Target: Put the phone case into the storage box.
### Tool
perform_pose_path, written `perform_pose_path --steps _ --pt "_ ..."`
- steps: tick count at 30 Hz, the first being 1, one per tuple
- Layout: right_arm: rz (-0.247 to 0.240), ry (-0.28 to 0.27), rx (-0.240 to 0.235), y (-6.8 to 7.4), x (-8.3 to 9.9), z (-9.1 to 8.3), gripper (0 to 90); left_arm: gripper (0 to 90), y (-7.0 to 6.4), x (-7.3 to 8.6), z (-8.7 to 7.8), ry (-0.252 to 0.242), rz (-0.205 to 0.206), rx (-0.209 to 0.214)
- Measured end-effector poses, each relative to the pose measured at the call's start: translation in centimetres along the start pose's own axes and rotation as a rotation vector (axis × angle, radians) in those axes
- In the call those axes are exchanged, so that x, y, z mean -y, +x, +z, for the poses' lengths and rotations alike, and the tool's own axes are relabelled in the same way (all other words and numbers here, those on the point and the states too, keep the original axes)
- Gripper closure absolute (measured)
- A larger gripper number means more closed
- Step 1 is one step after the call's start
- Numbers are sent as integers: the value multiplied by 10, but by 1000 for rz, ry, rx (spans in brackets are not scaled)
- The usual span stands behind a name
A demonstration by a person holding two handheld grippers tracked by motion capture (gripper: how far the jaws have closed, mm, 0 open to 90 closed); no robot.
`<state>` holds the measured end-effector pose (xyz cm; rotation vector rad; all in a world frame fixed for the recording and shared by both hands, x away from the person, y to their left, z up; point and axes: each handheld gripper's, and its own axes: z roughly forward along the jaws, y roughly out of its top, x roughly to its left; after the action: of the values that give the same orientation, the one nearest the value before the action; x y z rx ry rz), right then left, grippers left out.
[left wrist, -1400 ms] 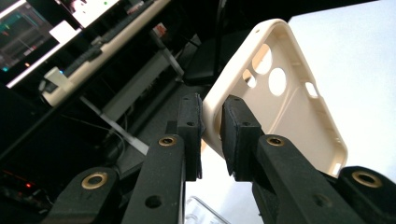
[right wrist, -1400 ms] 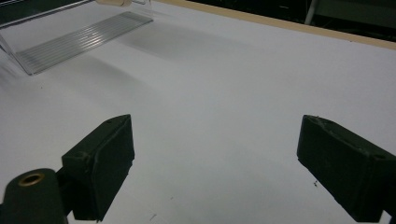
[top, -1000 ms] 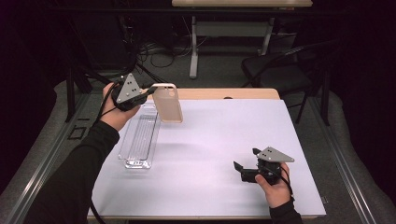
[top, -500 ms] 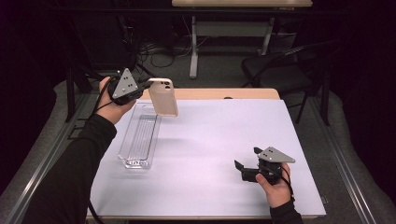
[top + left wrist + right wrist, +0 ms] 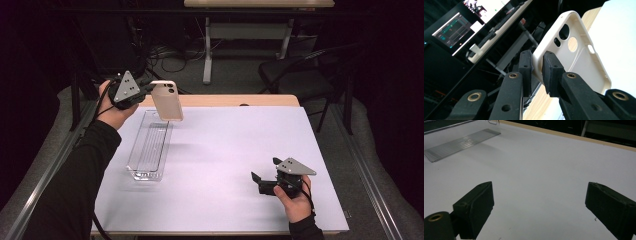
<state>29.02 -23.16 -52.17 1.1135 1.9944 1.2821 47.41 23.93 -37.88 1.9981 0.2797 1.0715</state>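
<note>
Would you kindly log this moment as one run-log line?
left gripper: shut on phone case, above clear tray | right gripper: open, low over table

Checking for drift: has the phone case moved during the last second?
Yes. The phone case, held by the left tool, rose and shifted toward the far end of the clear tray.

Phone case (image 5: 167, 100): cream, rigid shell with camera cut-outs near its upper end. Held in the air, roughly upright and slightly tilted, above the far end of the clear tray (image 5: 148, 148) at the far left. One long edge is clamped.
</note>
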Motion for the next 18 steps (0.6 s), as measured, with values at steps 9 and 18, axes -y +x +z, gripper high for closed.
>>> perform_pose_path --steps 9,18 --pt "-6 -1 5 0 1 1 40 787 10 2 -2 19 15 -21" --pt "-10 5 6 0 2 1 32 788 19 14 -4 41 11 -38"
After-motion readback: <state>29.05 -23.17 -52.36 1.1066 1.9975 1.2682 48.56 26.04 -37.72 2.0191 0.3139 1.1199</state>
